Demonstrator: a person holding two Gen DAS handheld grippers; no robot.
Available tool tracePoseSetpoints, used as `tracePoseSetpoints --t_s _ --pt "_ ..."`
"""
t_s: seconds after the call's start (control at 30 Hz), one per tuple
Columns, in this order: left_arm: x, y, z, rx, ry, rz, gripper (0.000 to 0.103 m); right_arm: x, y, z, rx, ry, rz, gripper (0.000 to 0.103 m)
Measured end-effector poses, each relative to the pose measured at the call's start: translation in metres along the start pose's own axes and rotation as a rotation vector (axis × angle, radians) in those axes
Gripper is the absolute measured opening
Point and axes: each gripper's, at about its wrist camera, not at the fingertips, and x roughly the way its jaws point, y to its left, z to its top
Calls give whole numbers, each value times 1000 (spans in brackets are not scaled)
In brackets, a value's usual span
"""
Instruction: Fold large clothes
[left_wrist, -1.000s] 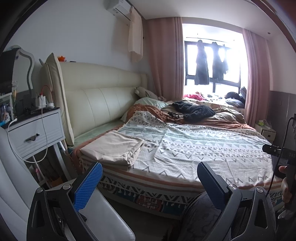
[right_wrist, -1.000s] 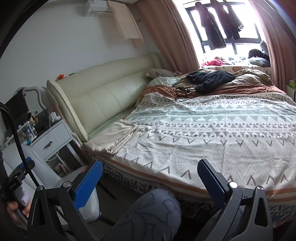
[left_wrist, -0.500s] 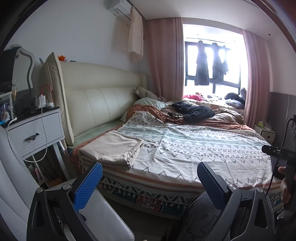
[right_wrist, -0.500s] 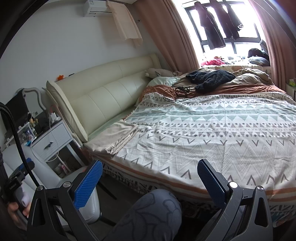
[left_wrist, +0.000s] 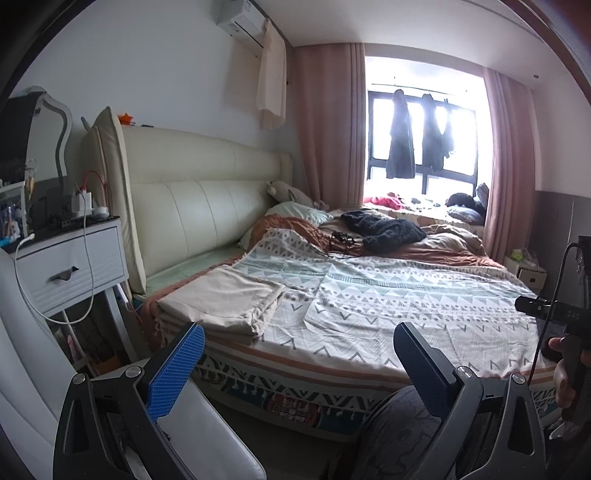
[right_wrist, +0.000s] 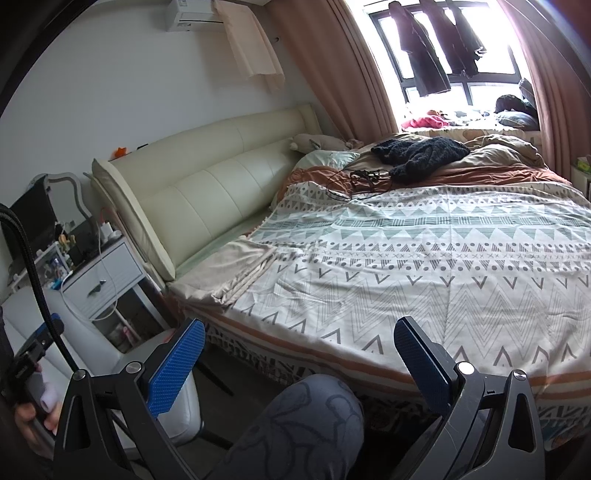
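Observation:
A beige cloth (left_wrist: 225, 304) (right_wrist: 229, 271) lies folded in a flat stack at the bed's near left corner, by the headboard. A patterned white and green cover (left_wrist: 388, 299) (right_wrist: 424, 266) is spread over the bed. A dark knitted garment (left_wrist: 384, 229) (right_wrist: 421, 151) sits crumpled at the far side. My left gripper (left_wrist: 299, 363) is open and empty, held off the bed's near edge. My right gripper (right_wrist: 299, 365) is likewise open and empty, above a person's knee (right_wrist: 306, 417). Neither touches any fabric.
A white bedside table (left_wrist: 70, 266) with cables stands left of the bed, with a white chair (left_wrist: 22, 354) nearer me. A cream headboard (left_wrist: 192, 206) runs along the left. Black cords (right_wrist: 364, 181) lie on the cover. Dark coats (left_wrist: 400, 136) hang at the window.
Both views have shifted only slightly; the bed and cloths lie as before. Both grippers stay open and empty.

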Motion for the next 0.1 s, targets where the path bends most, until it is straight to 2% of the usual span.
tracePoseSetpoints --t_s 0.1 --pt "-2 0 -1 2 -1 5 102 0 0 0 0 1 -1 103"
